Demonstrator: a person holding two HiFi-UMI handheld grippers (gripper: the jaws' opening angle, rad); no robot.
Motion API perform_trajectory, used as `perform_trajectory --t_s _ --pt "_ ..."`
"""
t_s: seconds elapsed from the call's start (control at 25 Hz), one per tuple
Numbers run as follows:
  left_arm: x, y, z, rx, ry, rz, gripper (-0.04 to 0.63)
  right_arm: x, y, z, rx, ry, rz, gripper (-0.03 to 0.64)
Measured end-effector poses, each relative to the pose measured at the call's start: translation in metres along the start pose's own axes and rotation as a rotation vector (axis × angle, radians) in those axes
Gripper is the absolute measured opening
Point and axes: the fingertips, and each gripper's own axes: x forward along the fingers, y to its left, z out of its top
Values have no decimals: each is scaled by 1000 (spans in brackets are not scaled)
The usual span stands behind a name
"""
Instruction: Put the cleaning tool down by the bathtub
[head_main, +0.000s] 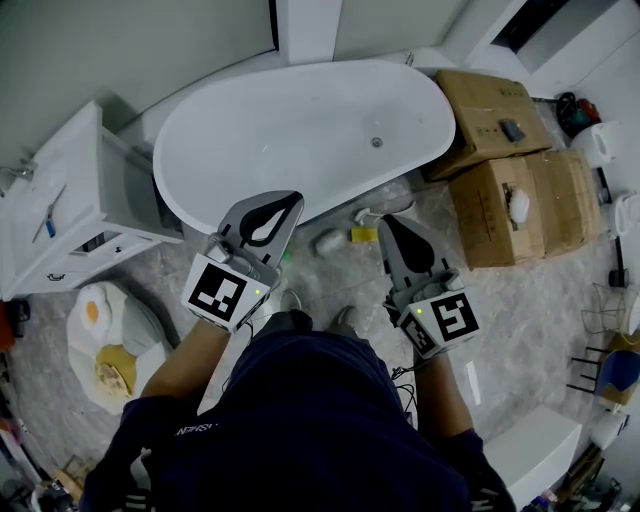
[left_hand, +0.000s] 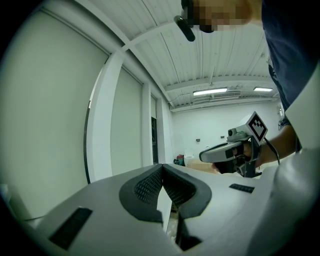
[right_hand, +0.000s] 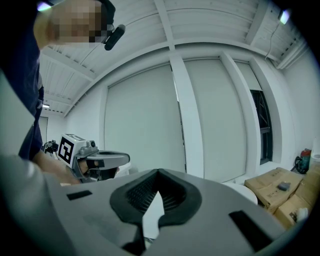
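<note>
Lying by bathtub (head_main: 300, 130), cleaning tool (head_main: 328, 241) sits between left gripper (head_main: 295, 199) and right gripper (head_main: 387, 222).

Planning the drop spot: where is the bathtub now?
Head view: the bathtub fills the upper middle, white cabinet at its left, cardboard boxes at its right.

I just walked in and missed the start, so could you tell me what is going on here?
A person stands facing the white bathtub, one gripper in each hand. The left gripper and the right gripper are both shut with nothing in them. A few small items lie on the floor beside it.
</note>
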Motion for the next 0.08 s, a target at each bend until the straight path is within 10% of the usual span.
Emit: perform_trajectory --t_s 0.08 --pt "1 2 -1 -1 -1 -2 31 3 1 1 0 -2 3 3"
